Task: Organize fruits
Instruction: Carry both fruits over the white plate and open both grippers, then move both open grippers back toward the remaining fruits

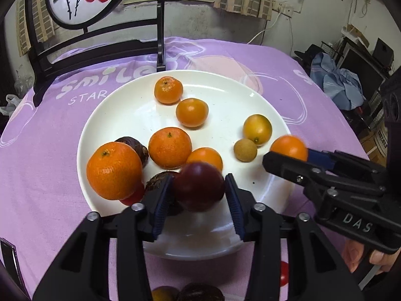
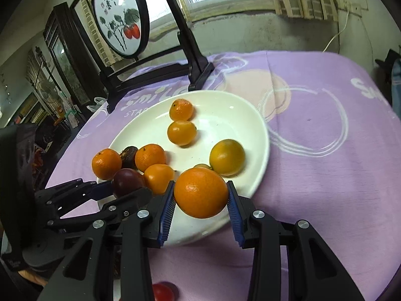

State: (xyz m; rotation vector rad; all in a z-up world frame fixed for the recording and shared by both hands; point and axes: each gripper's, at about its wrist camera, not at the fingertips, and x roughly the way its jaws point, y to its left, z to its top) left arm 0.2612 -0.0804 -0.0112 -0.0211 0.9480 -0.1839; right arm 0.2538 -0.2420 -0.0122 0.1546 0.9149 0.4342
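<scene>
Step in hand, as judged: carrying two fruits to the plate (image 1: 100, 115) for release.

Left claw (image 1: 199, 195): clamped on plum (image 1: 199, 186), held between pads above plate's near rim.

Right claw (image 2: 200, 198): clamped on orange (image 2: 200, 192), over plate's near edge.

Next: lower each into a bare spot, clear of resting fruit, then part jaws.
</scene>
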